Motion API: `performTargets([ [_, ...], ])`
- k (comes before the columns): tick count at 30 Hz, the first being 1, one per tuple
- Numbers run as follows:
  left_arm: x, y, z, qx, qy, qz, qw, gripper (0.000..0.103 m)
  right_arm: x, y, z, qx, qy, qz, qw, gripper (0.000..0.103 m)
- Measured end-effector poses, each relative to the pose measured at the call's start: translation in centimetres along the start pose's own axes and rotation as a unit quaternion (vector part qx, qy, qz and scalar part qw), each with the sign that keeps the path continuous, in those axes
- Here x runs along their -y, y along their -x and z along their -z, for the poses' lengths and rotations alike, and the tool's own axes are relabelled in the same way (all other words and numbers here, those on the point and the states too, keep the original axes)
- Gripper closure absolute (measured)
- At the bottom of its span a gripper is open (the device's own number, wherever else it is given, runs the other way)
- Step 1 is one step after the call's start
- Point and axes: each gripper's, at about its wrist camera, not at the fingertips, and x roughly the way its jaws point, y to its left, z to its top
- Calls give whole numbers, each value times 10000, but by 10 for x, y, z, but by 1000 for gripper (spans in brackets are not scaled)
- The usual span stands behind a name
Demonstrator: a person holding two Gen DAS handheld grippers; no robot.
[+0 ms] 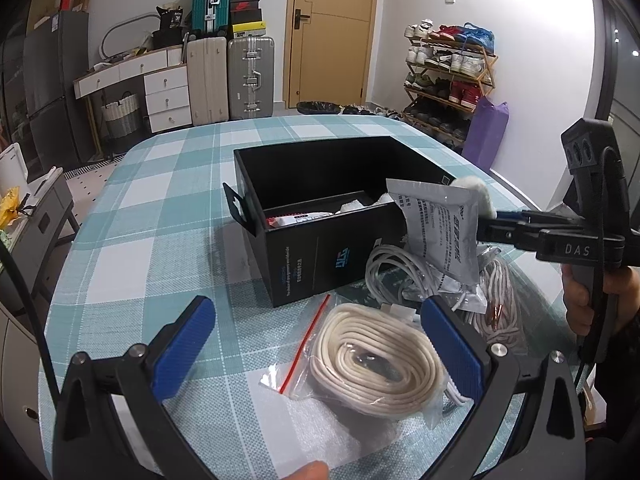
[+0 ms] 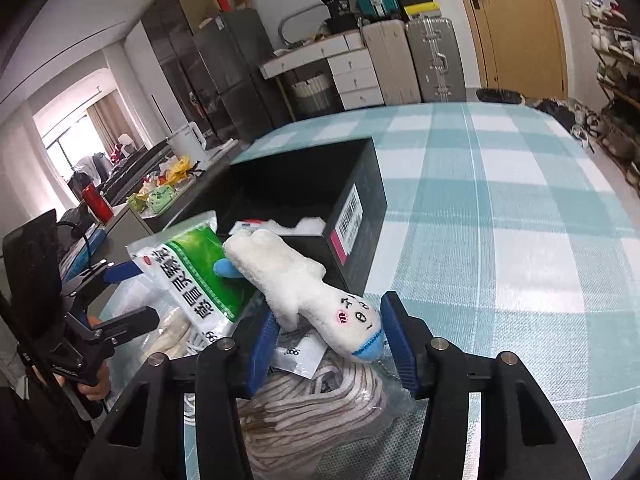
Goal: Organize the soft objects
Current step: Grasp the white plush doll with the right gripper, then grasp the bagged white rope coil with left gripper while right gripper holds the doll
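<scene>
Left wrist view first: the left gripper (image 1: 318,344) sits low in the frame with its blue-padded fingers (image 1: 182,350) spread wide, nothing between them. Just beyond them, lower centre, lies a clear zip bag with a red seal strip holding a coil of cream cord (image 1: 376,364), flat on the teal-and-white checked tablecloth (image 1: 160,208). Behind it, mid-frame, is the open black cardboard box (image 1: 320,216), with some white and red stuff already lying in the bottom. To the right of the box there's a tangle of white cables (image 1: 394,270) and another bundle of cream rope (image 1: 500,300).

Coming in from the right edge is the right gripper (image 1: 486,222), carrying a silver-grey printed foil pouch (image 1: 438,232) right at the box's near right corner, with a bit of white fluff poking up behind it.

Right wrist view makes it clearer: the right gripper (image 2: 328,340) is pinching a white plush toy with blue feet and a stitched face (image 2: 296,280) at its face end, fingers not fully together. The toy stretches up toward the box (image 2: 360,208), and the pouch, green on this side (image 2: 192,272), lies against the toy in the left-centre of the frame. I can't tell if the pouch is actually clamped too or just riding along. More coiled rope in plastic (image 2: 320,404) sits under the fingers at the bottom.
</scene>
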Motion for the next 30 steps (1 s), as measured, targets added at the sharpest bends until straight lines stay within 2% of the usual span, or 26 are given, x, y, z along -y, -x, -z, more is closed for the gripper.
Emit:
performTargets([
  [10, 8, -3, 5, -295, -175, 302, 9990, 0, -8, 21, -4, 468, 140, -168, 9987, 51],
  [17, 8, -5, 7, -430, -137, 392, 9982, 0, -12, 26, -3, 490, 186, -219, 9984, 51],
  [24, 6, 1, 5, -309, -98, 601, 9977, 0, -13, 27, -3, 498, 191, -226, 9983, 51],
  [30, 10, 1, 5, -391, -257, 690, 9965, 0, -13, 27, -4, 495, 189, -224, 9983, 51],
])
